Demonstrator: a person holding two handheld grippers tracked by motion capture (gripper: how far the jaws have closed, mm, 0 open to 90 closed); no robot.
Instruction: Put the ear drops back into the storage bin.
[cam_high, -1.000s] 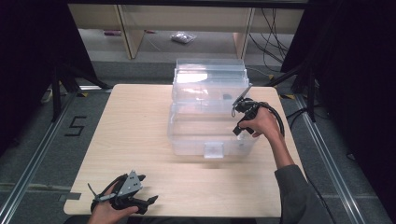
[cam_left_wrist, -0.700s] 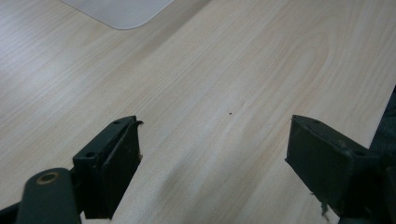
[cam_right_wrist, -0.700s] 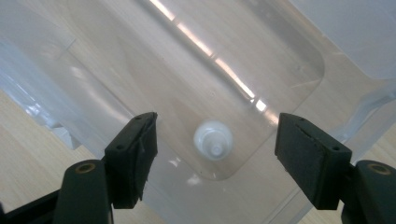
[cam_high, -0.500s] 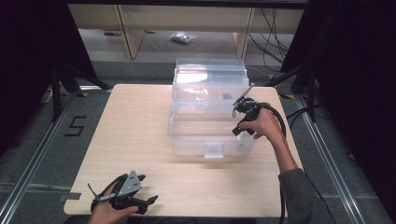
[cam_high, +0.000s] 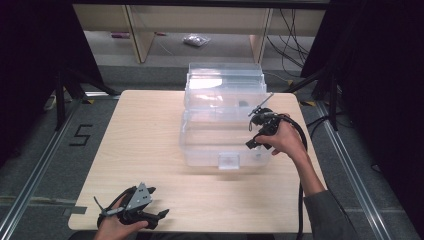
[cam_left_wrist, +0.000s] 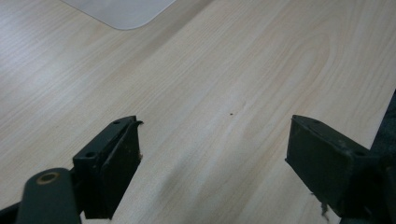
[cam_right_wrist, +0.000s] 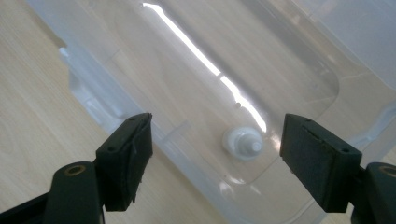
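Nothing much has moved over the last second: both hands sit where they were, the right one only a touch lower over the bin.

At the left, near the table's (cam_high: 150, 130) front edge, the left gripper (cam_high: 157, 216) rests low on the wood in the person's hand. In the left gripper view its jaws stand wide apart with bare tabletop between them, so it looks to have no part in the work for now.

Toward the middle stands the clear plastic bin (cam_high: 200, 135), lidless, its far wall rising behind a second clear box.

At the right, the right gripper (cam_high: 251, 143) hangs above the bin's near right corner. In the right gripper view its jaws are spread wide and empty, aimed down at a small white knob-like piece (cam_right_wrist: 242, 141) lying on the bin's floor.

I judge the task barely begun: the piece is not yet grasped. Descent, closing and lifting all remain.
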